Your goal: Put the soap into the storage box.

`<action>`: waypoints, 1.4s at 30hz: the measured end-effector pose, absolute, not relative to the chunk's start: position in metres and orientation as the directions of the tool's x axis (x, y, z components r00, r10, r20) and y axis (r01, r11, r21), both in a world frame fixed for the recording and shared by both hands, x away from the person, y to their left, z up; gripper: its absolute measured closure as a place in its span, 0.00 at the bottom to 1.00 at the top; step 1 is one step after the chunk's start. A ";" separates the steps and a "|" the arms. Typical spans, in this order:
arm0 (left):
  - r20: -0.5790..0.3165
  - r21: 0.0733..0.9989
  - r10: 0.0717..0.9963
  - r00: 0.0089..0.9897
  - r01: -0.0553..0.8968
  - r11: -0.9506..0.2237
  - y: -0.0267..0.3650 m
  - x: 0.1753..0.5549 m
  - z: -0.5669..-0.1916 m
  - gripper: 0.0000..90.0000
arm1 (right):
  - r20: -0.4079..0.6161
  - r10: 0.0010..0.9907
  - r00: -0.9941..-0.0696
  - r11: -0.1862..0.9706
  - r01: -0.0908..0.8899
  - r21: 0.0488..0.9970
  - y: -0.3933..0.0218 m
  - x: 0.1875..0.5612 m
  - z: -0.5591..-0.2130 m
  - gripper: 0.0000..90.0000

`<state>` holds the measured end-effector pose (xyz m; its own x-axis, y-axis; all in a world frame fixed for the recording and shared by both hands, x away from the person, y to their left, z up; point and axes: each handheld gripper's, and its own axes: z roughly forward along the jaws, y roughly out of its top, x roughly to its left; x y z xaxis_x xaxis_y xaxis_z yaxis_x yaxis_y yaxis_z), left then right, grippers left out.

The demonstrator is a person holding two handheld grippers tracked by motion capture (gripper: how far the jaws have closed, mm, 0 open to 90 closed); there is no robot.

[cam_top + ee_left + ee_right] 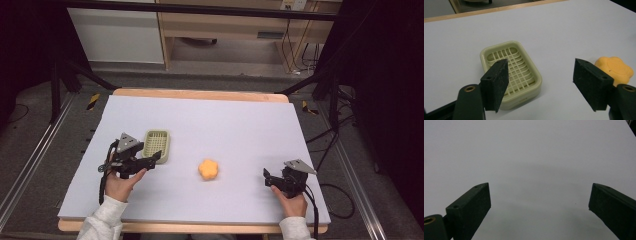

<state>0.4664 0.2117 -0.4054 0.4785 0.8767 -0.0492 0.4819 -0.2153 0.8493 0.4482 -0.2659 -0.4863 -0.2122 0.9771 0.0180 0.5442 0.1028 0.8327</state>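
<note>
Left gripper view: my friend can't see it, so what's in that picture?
Two black jaws stand open with nothing between them, the left gripper poised above a pale green soap dish on a white table. An orange flower-shaped soap lies to the right.

My high view looks forward and down over the whole table (210, 120). My left gripper view sits close behind the soap dish (511, 72), sharing it with the high view. My right gripper view faces bare tabletop, well right of the dish.
</note>
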 end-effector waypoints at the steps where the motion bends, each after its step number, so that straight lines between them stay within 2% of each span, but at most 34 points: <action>1: -0.049 0.849 0.877 0.479 0.482 -0.215 0.212 0.466 -0.405 0.32 | 0.019 0.977 -0.213 0.103 0.544 0.833 -0.266 0.448 -0.486 0.05; 20: -0.029 0.846 0.842 0.539 0.462 -0.266 0.169 0.475 -0.399 0.32 | 0.010 0.974 -0.226 0.120 0.554 0.824 -0.265 0.450 -0.487 0.05; 42: -0.019 0.827 0.806 0.592 0.463 -0.320 0.149 0.476 -0.398 0.31 | -0.001 0.975 -0.224 0.128 0.554 0.823 -0.263 0.449 -0.487 0.06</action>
<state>0.4763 0.1491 -0.3977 0.5919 0.8058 -0.0190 0.4627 -0.3203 0.8266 0.4492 -0.2634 -0.4868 -0.2238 0.9746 -0.0005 0.5537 0.1276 0.8229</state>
